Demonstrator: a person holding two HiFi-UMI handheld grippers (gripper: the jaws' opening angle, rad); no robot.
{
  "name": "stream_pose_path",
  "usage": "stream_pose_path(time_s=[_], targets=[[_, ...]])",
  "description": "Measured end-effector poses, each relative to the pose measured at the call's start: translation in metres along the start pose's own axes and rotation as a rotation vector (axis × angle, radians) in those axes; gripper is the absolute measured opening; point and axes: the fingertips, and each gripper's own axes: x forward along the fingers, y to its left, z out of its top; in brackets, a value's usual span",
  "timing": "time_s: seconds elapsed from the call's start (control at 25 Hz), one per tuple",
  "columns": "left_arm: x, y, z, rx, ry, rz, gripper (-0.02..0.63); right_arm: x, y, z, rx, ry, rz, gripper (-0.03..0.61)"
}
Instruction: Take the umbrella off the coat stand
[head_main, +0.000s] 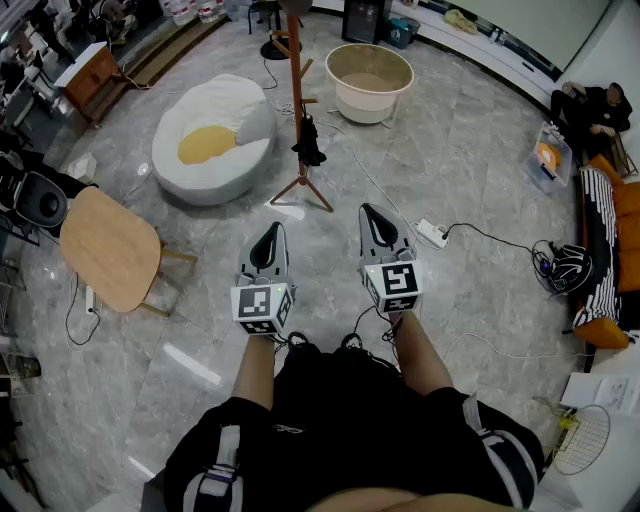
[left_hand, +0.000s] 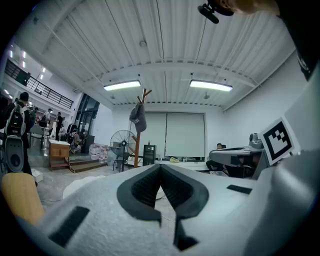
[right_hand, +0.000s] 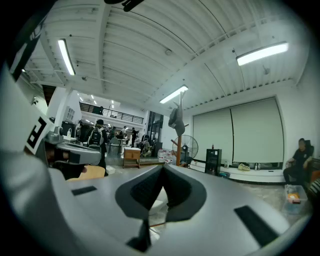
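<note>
Hanging on the coat stand (head_main: 297, 95), about halfway down the wooden pole, is the umbrella (head_main: 308, 143): a small, dark, folded bundle just beside the shaft, above the splayed legs. The stand is well apart from the person, across bare floor, between a beanbag (head_main: 212, 125) and a round tub (head_main: 369, 80).

Both tools are held level and point toward the stand. The left gripper (head_main: 269, 234) has its jaws pressed together with nothing between them, and the right gripper (head_main: 373, 213) is likewise closed and empty. Neither is near the umbrella yet.

The umbrella looks light, with loose cloth over a stiff core, so the fabric will probably give and slip under the pads. I would pinch it across the thickest part of the bundle, high up near the peg, where the core backs the cloth. Whether it hangs by a strap or a handle is too small to tell, so lifting it up and clear seems safer than pulling outward. A sideways tug could rock the slim stand on its legs.
</note>
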Motion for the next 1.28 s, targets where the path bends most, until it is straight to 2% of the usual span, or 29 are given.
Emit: stream_pose_path(time_s=[0.32, 0.44, 0.56, 0.72, 0.88, 1.08, 1.28], targets=[[-0.002, 0.0, -0.013, -0.006, 0.013, -0.025, -0.003, 0.0, 0.012, -0.009, 0.045, -0.023, 0.044, 0.005], [-0.004, 0.004, -0.023, -0.014, 0.038, -0.039, -0.003, 0.002, 0.019, -0.019, 0.054, 0.001, 0.053, 0.017], [-0.008, 0.011, -0.03, -0.026, 0.061, -0.059, -0.002, 0.003, 0.029, -0.028, 0.061, 0.031, 0.05, 0.069], [-0.011, 0.025, -0.035, -0.029, 0.072, -0.083, -0.002, 0.009, 0.044, -0.036, 0.057, 0.042, 0.062, 0.169], [-0.015, 0.047, -0.036, -0.026, 0.077, -0.107, -0.002, 0.02, 0.06, -0.042, 0.095, 0.051, 0.062, 0.244], [-0.02, 0.067, -0.048, -0.053, 0.1, -0.129, -0.002, 0.025, 0.079, -0.056, 0.048, 0.122, 0.032, 0.239], [-0.018, 0.075, -0.065, -0.083, 0.125, -0.134, -0.002, 0.042, 0.088, -0.071, -0.002, 0.199, 0.056, 0.233]])
